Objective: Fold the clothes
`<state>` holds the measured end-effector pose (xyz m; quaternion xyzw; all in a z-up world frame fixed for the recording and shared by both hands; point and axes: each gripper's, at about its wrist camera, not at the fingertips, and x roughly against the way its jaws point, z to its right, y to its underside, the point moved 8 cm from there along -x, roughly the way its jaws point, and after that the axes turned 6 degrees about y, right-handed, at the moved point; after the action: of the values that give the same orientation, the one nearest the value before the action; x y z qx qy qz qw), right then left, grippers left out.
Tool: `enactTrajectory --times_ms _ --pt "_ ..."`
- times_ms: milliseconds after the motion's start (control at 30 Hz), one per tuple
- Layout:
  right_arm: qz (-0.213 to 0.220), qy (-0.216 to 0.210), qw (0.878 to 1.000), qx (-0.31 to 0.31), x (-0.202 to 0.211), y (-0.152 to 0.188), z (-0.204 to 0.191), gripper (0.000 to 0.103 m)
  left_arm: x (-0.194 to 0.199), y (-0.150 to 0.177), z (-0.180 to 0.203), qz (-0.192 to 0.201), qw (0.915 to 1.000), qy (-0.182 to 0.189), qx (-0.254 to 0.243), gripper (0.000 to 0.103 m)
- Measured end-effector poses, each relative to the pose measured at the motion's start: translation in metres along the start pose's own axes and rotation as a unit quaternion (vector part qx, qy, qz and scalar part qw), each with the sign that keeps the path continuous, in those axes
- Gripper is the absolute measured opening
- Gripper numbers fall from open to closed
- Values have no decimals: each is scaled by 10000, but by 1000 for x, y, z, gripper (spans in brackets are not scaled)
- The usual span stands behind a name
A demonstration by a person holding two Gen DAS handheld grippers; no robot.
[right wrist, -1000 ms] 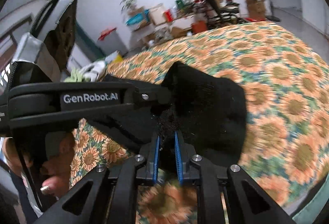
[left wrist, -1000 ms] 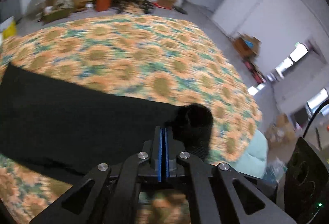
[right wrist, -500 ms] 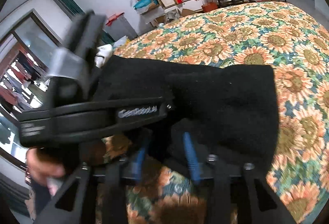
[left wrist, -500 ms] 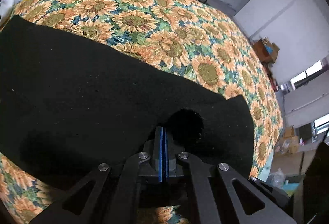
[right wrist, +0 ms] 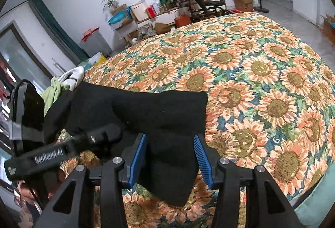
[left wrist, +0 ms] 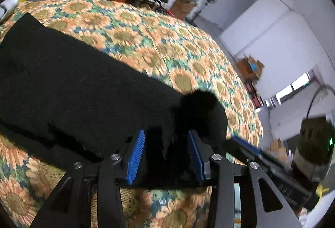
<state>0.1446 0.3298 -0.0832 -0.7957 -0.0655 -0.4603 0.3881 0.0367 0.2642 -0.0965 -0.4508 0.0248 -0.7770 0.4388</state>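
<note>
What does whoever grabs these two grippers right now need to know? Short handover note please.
Left gripper: jaws have just been opening; black garment lies between the blue pads, not pinched.
Right gripper: jaws also just opened; a corner of the garment sits between the pads, released.
Garment: lying in a long band on the sunflower bedspread, near its front edge. A green and white pile of clothes sits at its far left end.
Done: this fold looks laid down and let go.
Left: probably back both grippers out, then fold again or smooth it; the pile seems still unfolded.
</note>
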Motion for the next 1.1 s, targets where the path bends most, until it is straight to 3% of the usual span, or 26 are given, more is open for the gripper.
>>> enactTrajectory --times_ms 100,167,400,567,700,900,933,1000,1033,1100 --pt "6 -96 10000 15 0 0 -1 54 -16 4 7 -186 9991 354 170 49" --pt "-3 -125 9999 -38 1 4 2 55 -25 4 9 -260 9989 300 264 55" --pt "-156 -7 9994 -305 -2 16 20 57 -39 3 9 -302 9964 448 649 55" --pt "-120 32 9993 -341 0 15 22 59 -25 1 -3 -326 9942 442 930 55" --pt "-83 51 9995 -285 3 15 19 59 -18 -1 -9 -420 9903 623 1164 71" --pt "168 95 9997 177 19 17 4 59 -33 -1 7 -719 9926 319 920 78" --pt "196 140 9993 288 20 17 1 59 -36 -1 10 -768 9919 347 948 77" --pt "213 243 9984 463 20 20 -4 59 -43 1 18 -912 9890 465 1070 65" --pt "206 329 9979 521 19 21 -5 60 -47 5 19 -1048 9852 578 1230 43" --pt "184 452 9970 596 17 22 -4 61 -54 15 18 -1333 9754 775 1574 30"
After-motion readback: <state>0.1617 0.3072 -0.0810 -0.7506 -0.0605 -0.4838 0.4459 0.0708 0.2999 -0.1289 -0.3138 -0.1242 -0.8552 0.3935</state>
